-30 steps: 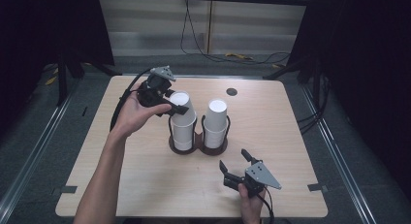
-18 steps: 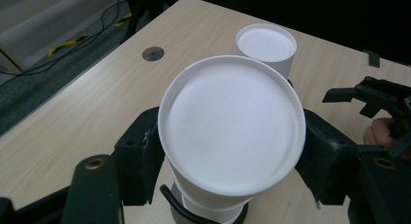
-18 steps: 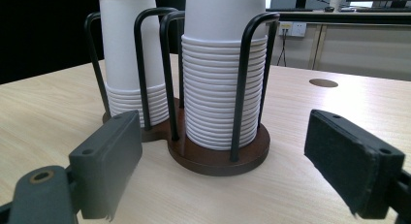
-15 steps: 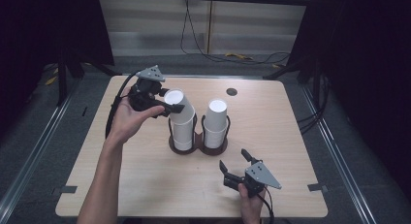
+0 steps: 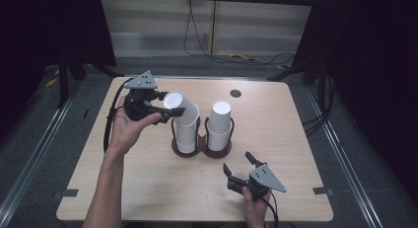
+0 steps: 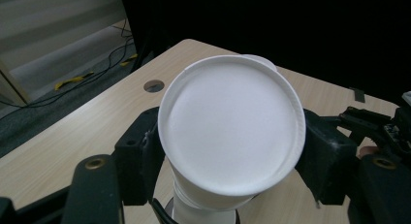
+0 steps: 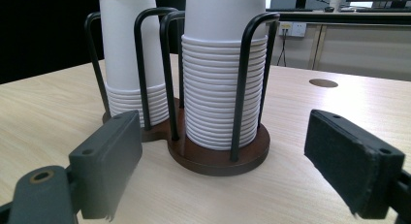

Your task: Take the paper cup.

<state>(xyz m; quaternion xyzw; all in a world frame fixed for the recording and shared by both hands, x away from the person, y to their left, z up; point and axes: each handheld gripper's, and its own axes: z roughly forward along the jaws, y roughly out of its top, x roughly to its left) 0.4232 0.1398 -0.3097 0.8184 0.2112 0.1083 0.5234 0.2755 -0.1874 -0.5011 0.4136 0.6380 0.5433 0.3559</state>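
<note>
A dark wooden holder (image 5: 202, 150) with black wire loops carries two stacks of white paper cups, bottoms up. My left gripper (image 5: 170, 110) is shut on the top cup (image 5: 174, 99) of the left stack (image 5: 186, 134), and that cup leans to the left. In the left gripper view the cup's round bottom (image 6: 231, 132) sits between the two black pads (image 6: 138, 161). The right stack (image 5: 219, 127) stands straight. My right gripper (image 5: 241, 165) rests open near the table's front edge and points at the holder. In its view the holder's base (image 7: 218, 161) and the near stack (image 7: 223, 88) lie beyond the open jaws.
The light wooden table (image 5: 296, 129) has a round cable hole (image 5: 235, 93) at the back. Black cloth and cables on the floor surround it. Metal rails run along the floor on both sides.
My left gripper has drawn back to the left with the top cup, which now tilts off the left stack. The right gripper has stayed put.
</note>
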